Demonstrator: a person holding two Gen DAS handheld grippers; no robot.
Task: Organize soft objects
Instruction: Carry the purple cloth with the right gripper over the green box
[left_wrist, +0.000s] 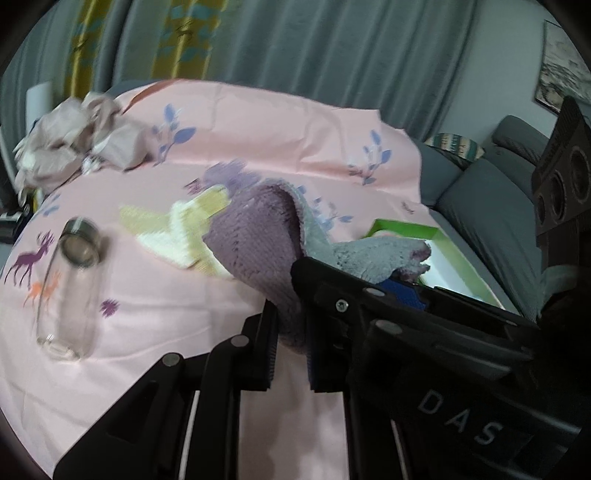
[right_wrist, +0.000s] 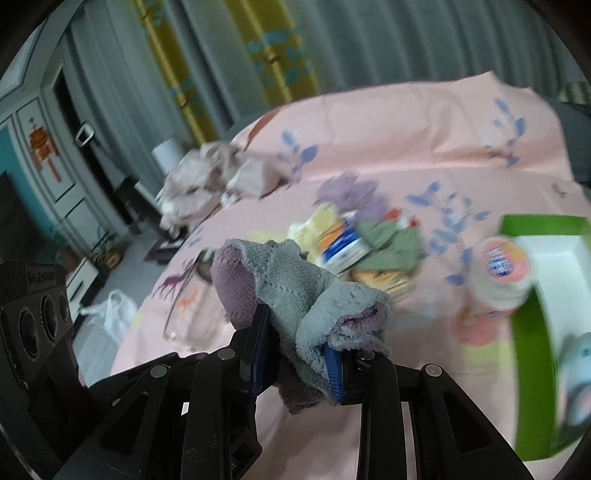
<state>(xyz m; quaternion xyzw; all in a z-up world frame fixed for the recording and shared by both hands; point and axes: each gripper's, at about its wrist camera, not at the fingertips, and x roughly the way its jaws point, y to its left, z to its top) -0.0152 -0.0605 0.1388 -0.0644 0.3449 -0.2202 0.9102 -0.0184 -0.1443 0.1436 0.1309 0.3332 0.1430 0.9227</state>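
Observation:
A purple and grey fleece cloth (left_wrist: 258, 240) hangs between both grippers above the pink bedsheet (left_wrist: 258, 122). My left gripper (left_wrist: 291, 332) is shut on its purple end. My right gripper (right_wrist: 299, 354) is shut on the grey end of the cloth (right_wrist: 306, 295); it also shows in the left wrist view (left_wrist: 388, 295), close to my left one. A yellow and white knitted cloth (left_wrist: 177, 229) lies flat behind. A crumpled beige cloth (left_wrist: 74, 140) sits at the far left. A green box (right_wrist: 535, 295) with a white inside lies at the right.
A clear glass bottle (left_wrist: 70, 288) lies on the sheet at the left. A pile of packets and an olive cloth (right_wrist: 369, 243) lies mid-bed, with a round pink-lidded tub (right_wrist: 502, 269) by the box. A grey sofa (left_wrist: 498, 214) stands to the right.

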